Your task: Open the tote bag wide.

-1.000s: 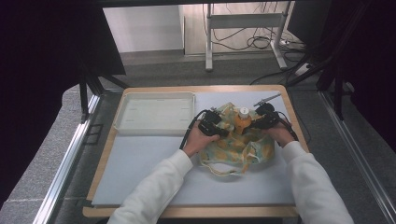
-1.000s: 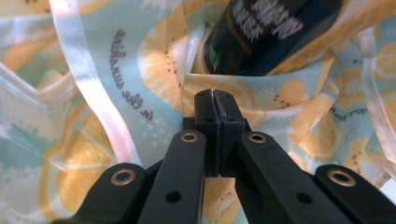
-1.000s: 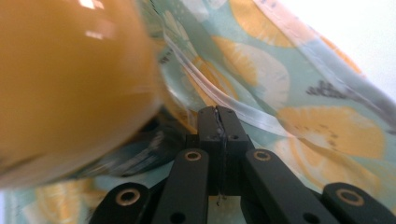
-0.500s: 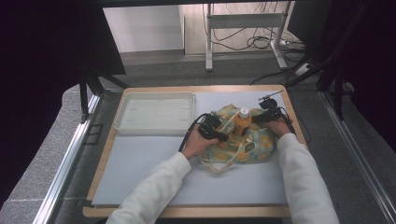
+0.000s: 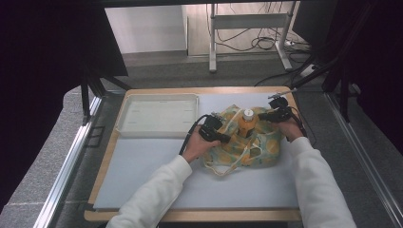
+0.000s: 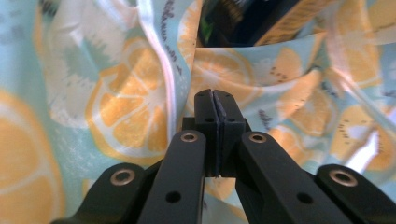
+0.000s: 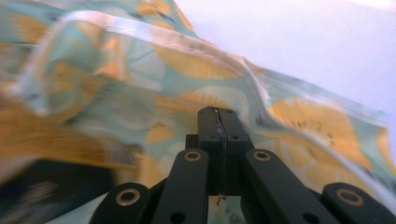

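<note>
While the wooden worktop [image 5: 142, 209] carries a pale mat, a lemon-print cloth bag [image 5: 247, 147] lies on the mat just right of an empty white tray [image 5: 157, 114], which serves as the landmark. An orange bottle [image 5: 246, 124] with a white cap stands upright inside the bag's mouth, also right of the tray. The left tool [image 5: 222, 137], on the bag edge nearest the tray, has its jaws pressed fully together, apparently pinching a fold of the printed fabric [image 6: 140, 107]. The right tool [image 5: 266, 115], on the bag edge farthest from the tray, is likewise clamped tight with a thin layer of cloth [image 7: 289, 121] caught between its jaws. The likely risk is the bottle tipping over toward the tray if the two sides are pulled unevenly, since soft cloth gives it little support. Thin fabric could also slip out of either pinch, letting the mouth collapse around the bottle. The loose white drawstring [image 5: 223, 168] might snag a tool.
</note>
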The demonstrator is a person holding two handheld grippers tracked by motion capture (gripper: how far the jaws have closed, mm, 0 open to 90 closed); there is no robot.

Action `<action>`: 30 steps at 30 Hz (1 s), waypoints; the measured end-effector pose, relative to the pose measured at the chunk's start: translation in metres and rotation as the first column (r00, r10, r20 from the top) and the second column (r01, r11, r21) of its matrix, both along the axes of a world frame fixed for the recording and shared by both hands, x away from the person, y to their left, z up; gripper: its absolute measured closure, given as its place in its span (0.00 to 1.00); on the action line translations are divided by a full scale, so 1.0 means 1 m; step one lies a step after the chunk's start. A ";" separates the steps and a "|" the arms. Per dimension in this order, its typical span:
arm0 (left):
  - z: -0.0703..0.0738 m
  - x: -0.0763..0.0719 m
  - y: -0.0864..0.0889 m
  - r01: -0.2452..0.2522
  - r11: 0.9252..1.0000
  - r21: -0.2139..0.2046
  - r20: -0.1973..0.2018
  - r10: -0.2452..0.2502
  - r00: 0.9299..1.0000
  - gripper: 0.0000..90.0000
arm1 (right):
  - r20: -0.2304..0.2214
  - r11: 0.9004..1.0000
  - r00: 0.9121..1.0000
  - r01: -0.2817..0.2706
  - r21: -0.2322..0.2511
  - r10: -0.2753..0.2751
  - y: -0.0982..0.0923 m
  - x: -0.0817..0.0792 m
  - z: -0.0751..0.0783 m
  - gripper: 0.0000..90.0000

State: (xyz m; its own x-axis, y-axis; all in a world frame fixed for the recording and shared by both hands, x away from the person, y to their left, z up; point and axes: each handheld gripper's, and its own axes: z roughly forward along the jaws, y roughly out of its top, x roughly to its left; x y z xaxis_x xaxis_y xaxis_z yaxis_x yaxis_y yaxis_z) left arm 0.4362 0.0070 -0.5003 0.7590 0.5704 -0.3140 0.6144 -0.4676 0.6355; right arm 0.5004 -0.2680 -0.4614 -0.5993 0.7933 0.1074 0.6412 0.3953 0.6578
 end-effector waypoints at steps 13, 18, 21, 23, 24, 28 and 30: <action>0.023 -0.037 0.038 -0.034 0.997 -0.067 0.087 0.040 0.995 0.91 | 0.088 0.998 0.995 -0.056 -0.001 0.056 -0.001 -0.041 0.029 0.99; 0.026 -0.051 0.059 -0.068 0.993 -0.099 0.110 0.079 0.991 0.77 | 0.107 0.998 0.992 -0.070 0.003 0.069 -0.004 -0.052 0.037 0.97; 0.026 -0.057 0.068 -0.078 0.993 -0.085 0.119 0.088 0.989 0.67 | 0.115 0.997 0.991 -0.071 0.003 0.070 -0.006 -0.056 0.039 0.93; 0.024 -0.062 0.073 -0.086 0.993 -0.077 0.130 0.095 0.987 0.58 | 0.116 0.998 0.991 -0.067 0.002 0.067 -0.008 -0.059 0.040 0.88; 0.023 -0.065 0.075 -0.086 0.994 -0.074 0.136 0.095 0.986 0.54 | 0.116 0.998 0.991 -0.070 0.003 0.069 -0.009 -0.060 0.040 0.85; 0.020 -0.074 0.083 -0.095 0.994 -0.063 0.159 0.104 0.982 0.43 | 0.120 0.998 0.991 -0.068 0.010 0.067 -0.011 -0.066 0.041 0.72; 0.018 -0.078 0.087 -0.104 0.993 -0.054 0.170 0.112 0.979 0.39 | 0.124 0.998 0.990 -0.061 0.003 0.060 -0.012 -0.070 0.042 0.66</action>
State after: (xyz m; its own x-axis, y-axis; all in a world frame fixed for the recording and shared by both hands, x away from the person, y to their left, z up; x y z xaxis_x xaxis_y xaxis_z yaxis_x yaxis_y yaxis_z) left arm 0.3583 0.0939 -0.4819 0.7386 0.6405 -0.2104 0.5389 -0.3733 0.7551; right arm 0.4308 -0.2804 -0.4191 -0.6552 0.7547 0.0344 0.5294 0.4262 0.7336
